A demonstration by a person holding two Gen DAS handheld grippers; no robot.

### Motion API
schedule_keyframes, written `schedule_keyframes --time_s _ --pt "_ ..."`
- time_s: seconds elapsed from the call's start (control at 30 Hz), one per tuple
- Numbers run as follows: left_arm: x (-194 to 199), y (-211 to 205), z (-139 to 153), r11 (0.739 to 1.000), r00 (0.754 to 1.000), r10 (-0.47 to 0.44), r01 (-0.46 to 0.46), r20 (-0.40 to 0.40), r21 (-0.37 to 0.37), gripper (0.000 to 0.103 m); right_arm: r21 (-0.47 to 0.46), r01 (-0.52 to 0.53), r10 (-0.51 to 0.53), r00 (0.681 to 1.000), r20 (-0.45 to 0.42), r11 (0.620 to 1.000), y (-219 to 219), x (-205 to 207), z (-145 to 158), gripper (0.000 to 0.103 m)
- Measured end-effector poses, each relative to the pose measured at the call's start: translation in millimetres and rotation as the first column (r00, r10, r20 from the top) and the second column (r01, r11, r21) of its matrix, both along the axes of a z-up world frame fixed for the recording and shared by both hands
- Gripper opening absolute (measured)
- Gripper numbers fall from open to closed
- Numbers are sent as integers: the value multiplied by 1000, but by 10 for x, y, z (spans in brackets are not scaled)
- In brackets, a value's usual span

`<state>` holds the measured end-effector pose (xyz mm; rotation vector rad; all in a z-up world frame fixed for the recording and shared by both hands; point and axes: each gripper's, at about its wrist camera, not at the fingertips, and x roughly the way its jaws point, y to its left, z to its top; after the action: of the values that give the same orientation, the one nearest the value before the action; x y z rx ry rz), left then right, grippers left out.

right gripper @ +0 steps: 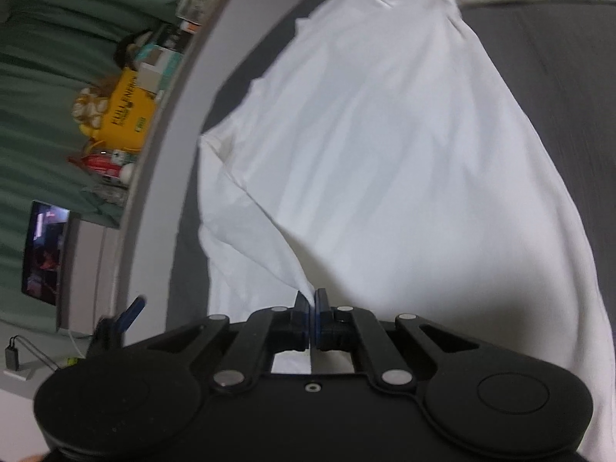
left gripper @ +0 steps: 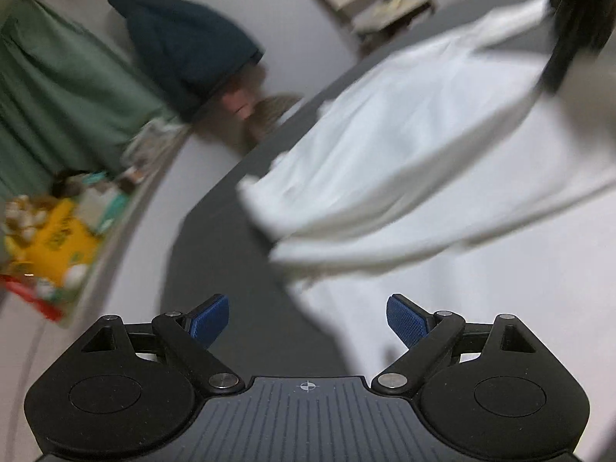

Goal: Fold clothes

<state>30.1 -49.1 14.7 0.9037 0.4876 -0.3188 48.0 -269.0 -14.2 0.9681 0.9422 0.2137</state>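
Left gripper: I see it spread wide, empty.
Right gripper: I have it pinching the white shirt.
Shirt: on the grey surface, blurred, cut off at frame edges.

text: "FULL ENERGY"-like black print, partly legible | on: yellow box | elsewhere: nothing readable

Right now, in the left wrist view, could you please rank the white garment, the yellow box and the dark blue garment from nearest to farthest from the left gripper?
1. white garment, just ahead, right.
2. yellow box, left, on the shelf.
3. dark blue garment, far upper left.
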Motion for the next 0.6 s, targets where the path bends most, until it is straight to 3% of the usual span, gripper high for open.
schedule_keyframes --time_s 0.1,0.3,0.4,0.5,0.6 --pt "283 -35 -158 997 997 60 -62 42 55 90 -18 12 -12 1000 -10 1000 -38 24 -25 4" --pt "587 -344 -385 987 994 68 -79 84 139 90 -18 57 -57 998 -22 998 -138 21 -74 4" --pt "746 -403 -420 985 990 95 -109 99 137 90 -14 81 -81 996 -24 997 -199 13 -84 4" --pt "822 -456 -424 993 991 59 -71 118 98 90 9 110 -109 993 -39 994 -287 1 -142 4" --pt "942 -527 -553 987 988 51 -72 145 144 90 25 139 -138 989 -48 990 -357 -13 -171 4"
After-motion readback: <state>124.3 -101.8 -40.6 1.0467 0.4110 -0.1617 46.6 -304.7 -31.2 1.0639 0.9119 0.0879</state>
